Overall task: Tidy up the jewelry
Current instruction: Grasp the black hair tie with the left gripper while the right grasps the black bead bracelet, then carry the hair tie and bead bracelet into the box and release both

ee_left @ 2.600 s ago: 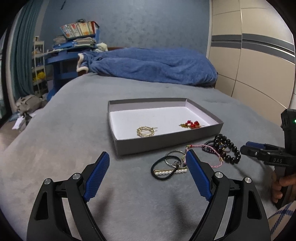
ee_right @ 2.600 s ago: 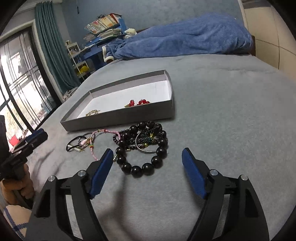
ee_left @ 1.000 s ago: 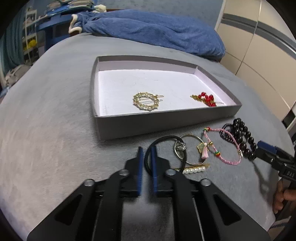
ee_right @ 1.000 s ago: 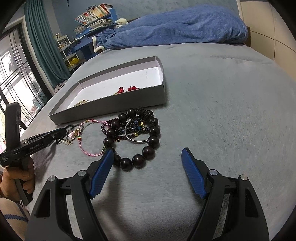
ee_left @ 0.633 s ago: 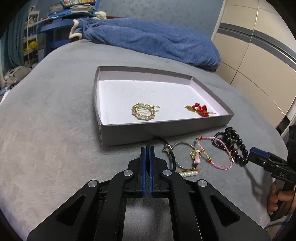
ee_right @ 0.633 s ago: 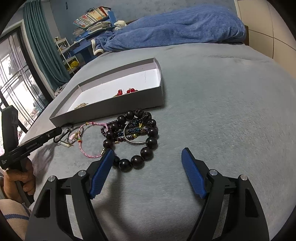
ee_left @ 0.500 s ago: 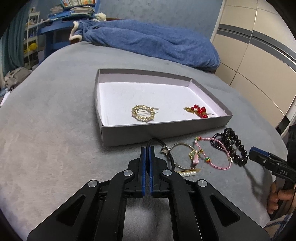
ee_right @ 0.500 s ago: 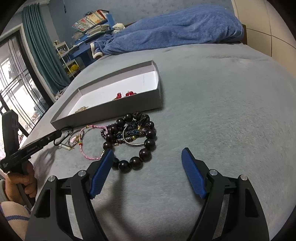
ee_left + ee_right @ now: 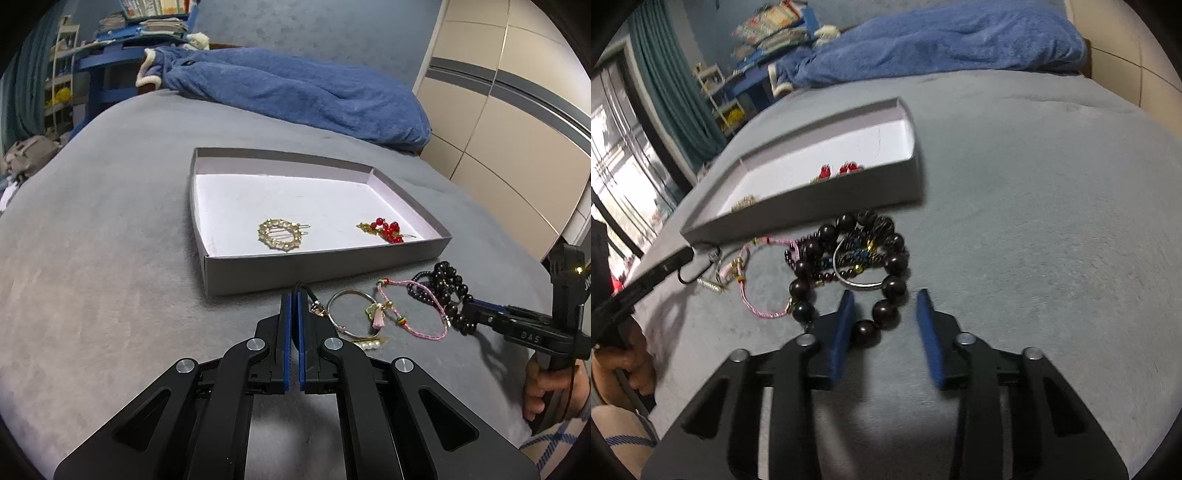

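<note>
The left gripper (image 9: pixel 294 295) is clamped tight on the black hair tie (image 9: pixel 309 292), of which only a short loop shows past the blue pads at 12 o'clock, just short of the near wall of the grey tray (image 9: pixel 325 267). The right gripper (image 9: pixel 885 299) has just been closing: its jaws now stand part-way in, a gap left between them, and the nearest beads of the large black bead bracelet (image 9: pixel 886 284) lie in that gap against the left pad (image 9: pixel 839 332), while the right pad stands clear of them, so nothing is pinched. In the left wrist view, the silver ring (image 9: pixel 349 314), a pearl clip (image 9: pixel 369 344) and a pink cord bracelet (image 9: pixel 410 310) lie at about 1 o'clock from the left gripper, close together on the grey bedcover (image 9: pixel 103 258), with the bead pile beyond them at 2 o'clock. Inside the tray rest a gold round hair clip (image 9: pixel 280 235) and a red beaded piece (image 9: pixel 386 230), well apart. In the right wrist view, thinner bracelets and a metal bangle (image 9: pixel 857 275) are tangled inside the large bead loop, crowding the jaws' path. A blue blanket (image 9: pixel 295 92) lies at 12 o'clock, far back.
</note>
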`<state>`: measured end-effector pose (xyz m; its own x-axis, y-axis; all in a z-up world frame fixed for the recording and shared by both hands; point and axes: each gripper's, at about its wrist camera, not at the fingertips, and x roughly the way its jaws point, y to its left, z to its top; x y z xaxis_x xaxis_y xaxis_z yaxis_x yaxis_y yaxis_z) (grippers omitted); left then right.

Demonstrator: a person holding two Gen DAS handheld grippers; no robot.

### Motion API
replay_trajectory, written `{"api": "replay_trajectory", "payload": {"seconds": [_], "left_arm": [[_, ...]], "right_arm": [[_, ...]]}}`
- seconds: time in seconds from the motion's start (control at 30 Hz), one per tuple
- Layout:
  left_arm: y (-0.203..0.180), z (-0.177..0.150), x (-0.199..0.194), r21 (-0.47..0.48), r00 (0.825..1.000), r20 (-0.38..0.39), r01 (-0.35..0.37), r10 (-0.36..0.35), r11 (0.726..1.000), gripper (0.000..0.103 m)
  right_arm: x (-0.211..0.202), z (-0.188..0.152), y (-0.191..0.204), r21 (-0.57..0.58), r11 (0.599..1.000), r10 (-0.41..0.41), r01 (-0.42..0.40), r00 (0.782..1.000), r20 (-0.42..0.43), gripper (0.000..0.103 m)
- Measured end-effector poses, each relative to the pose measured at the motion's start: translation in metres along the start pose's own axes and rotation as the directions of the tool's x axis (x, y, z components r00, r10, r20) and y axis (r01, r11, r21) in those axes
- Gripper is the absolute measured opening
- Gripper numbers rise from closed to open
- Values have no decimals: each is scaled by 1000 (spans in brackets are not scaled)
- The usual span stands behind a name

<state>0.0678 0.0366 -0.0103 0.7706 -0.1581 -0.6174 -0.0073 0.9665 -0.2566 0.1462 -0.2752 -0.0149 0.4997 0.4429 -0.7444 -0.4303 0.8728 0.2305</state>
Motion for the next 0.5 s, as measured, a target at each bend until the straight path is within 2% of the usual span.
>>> {"api": "replay_trajectory", "payload": {"seconds": [0.07, 0.1, 0.5], "left_arm": [[-1, 0, -4, 10, 1000, 1, 4, -4, 1000, 3], [-2, 0, -6, 15, 1000, 3, 4, -5, 1000, 3], [-11, 11, -39, 87, 998, 55, 3, -8, 996, 3]], "right_arm": [[-2, 0, 4, -22, 1000, 2, -2, 1000, -2, 21], [-4, 0, 5, -30, 1000, 10, -10, 1000, 1, 14], [-57, 23, 14, -55, 995, 94, -86, 985, 148, 14]]}}
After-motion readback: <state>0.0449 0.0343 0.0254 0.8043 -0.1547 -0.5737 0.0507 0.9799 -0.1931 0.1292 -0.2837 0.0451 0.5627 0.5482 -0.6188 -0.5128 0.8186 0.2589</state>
